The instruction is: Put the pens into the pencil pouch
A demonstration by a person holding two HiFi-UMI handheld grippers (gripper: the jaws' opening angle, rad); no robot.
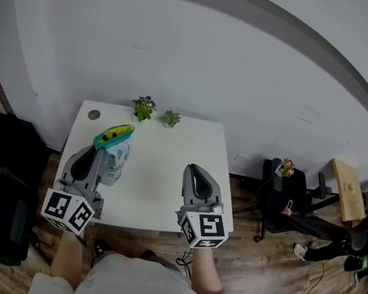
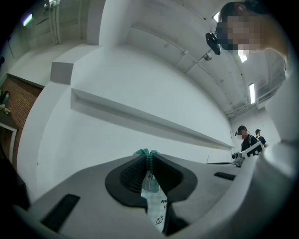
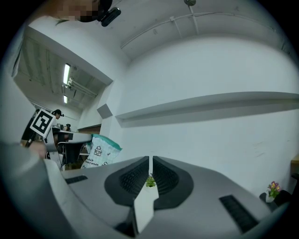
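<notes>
Pouch, pale with teal zip, upright, mouth open, perhaps yellow-lined

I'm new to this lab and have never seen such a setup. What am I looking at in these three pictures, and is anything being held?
There is no robot here: a person holds a two-jaw gripper in each hand. The head view comes from a camera on the person's head, looking down at a white table. The other two views come from cameras riding on each gripper, looking along its jaws. The left gripper is clamped on the zip edge of a pale blue pencil pouch, whose mouth is open. The right gripper is empty, its jaws nearly together. A flowering plant and a green plant stand at the table's far edge. No pens show on the table.
</notes>
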